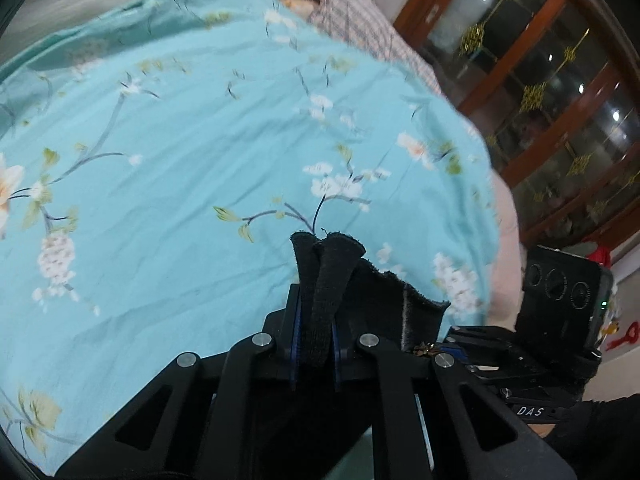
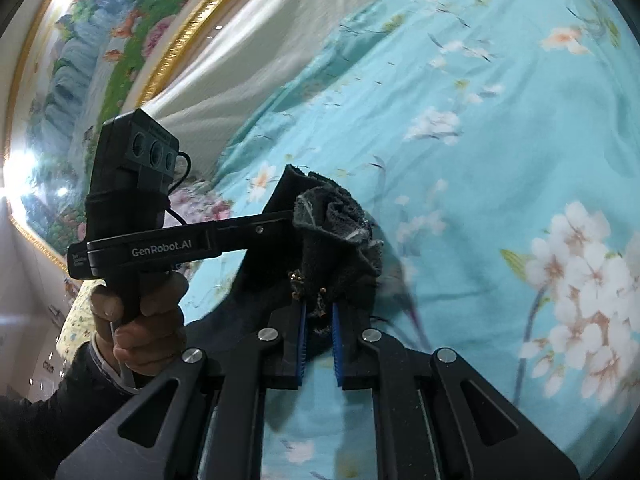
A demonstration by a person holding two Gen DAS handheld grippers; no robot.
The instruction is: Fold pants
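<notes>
Black tool [image 1: 316, 320] over floral bedspread [image 1: 180, 140]

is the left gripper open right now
No, the left gripper is shut on the black pants, a fold of fabric pinched between its fingers.

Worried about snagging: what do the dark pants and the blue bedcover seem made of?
The pants look like soft, fuzzy knit or fleece: matte black, napped, with frayed edges. The bedcover looks like thin woven cotton, smooth and matte, with a printed flower pattern and fine creases.

2 wrist views close over floral bedspread [image 1: 180, 128]; both share it
</notes>
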